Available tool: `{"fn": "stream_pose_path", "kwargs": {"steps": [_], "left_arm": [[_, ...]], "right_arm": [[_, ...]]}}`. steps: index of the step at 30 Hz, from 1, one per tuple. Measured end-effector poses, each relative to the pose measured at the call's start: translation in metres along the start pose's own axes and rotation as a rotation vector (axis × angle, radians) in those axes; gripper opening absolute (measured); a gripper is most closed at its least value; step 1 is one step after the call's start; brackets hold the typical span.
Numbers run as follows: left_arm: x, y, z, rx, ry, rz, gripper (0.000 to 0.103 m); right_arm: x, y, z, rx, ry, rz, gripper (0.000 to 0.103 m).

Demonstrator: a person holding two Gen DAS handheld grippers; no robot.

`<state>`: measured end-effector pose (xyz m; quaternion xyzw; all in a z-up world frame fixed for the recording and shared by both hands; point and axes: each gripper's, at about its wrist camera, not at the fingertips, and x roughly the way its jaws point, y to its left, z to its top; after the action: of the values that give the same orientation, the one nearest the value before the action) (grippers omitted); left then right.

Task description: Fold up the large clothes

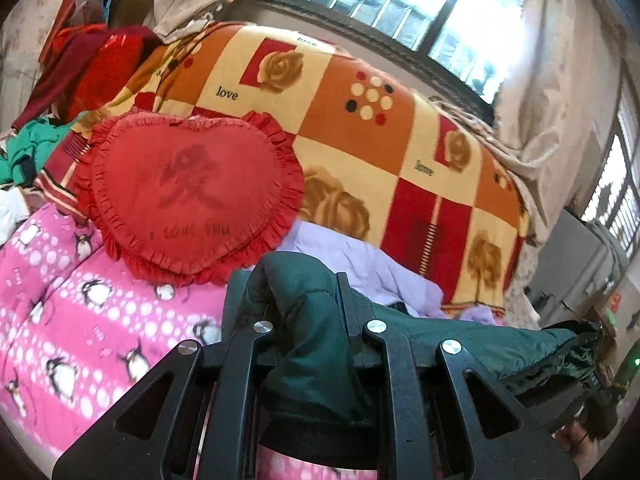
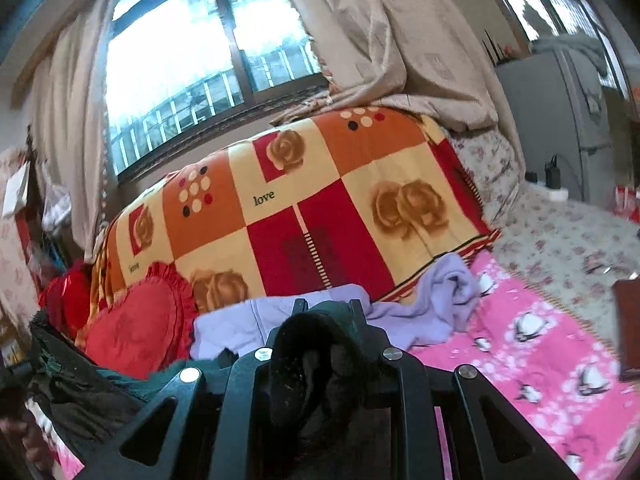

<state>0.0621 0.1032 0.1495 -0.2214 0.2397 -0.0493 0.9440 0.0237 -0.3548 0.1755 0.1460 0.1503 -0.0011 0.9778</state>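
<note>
A dark green quilted garment (image 1: 460, 340) is held up above the pink penguin bedspread (image 1: 80, 320). My left gripper (image 1: 290, 280) is shut on a bunched fold of it, and the cloth stretches away to the right. My right gripper (image 2: 326, 306) is shut on another part of the same garment (image 2: 316, 344), where its black lining shows between the fingers. The green cloth (image 2: 80, 380) runs off to the left in the right wrist view.
A red heart cushion (image 1: 188, 196) leans on a folded orange and red rose blanket (image 1: 360, 132) at the back of the bed. A lilac garment (image 2: 420, 308) lies in front of the blanket. Curtains and windows are behind. A pile of red and green clothes (image 1: 60, 92) sits far left.
</note>
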Motion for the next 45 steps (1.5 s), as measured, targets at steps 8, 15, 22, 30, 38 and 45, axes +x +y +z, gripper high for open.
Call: {"fn": "stream_pose_path", "kwargs": {"steps": [8, 15, 22, 30, 38, 45], "left_arm": [[0.141, 0.042, -0.018, -0.054, 0.136, 0.174, 0.013], [0.192, 0.06, -0.032, -0.069, 0.156, 0.155, 0.017], [0.213, 0.055, -0.042, -0.023, 0.221, 0.184, 0.021], [0.212, 0.082, -0.029, -0.155, 0.285, 0.028, 0.034], [0.18, 0.079, -0.007, -0.161, 0.147, 0.042, 0.103], [0.182, 0.041, 0.008, -0.027, 0.116, 0.038, 0.103]], "right_arm": [[0.133, -0.008, -0.03, 0.066, 0.077, -0.077, 0.018], [0.209, -0.032, -0.05, 0.12, 0.154, -0.115, 0.018], [0.248, -0.053, -0.073, 0.213, 0.291, -0.061, 0.054], [0.23, -0.07, -0.058, 0.329, 0.352, 0.003, 0.086], [0.165, -0.052, -0.018, 0.145, 0.241, -0.034, 0.086], [0.173, -0.009, -0.013, -0.037, 0.288, -0.048, 0.086]]}}
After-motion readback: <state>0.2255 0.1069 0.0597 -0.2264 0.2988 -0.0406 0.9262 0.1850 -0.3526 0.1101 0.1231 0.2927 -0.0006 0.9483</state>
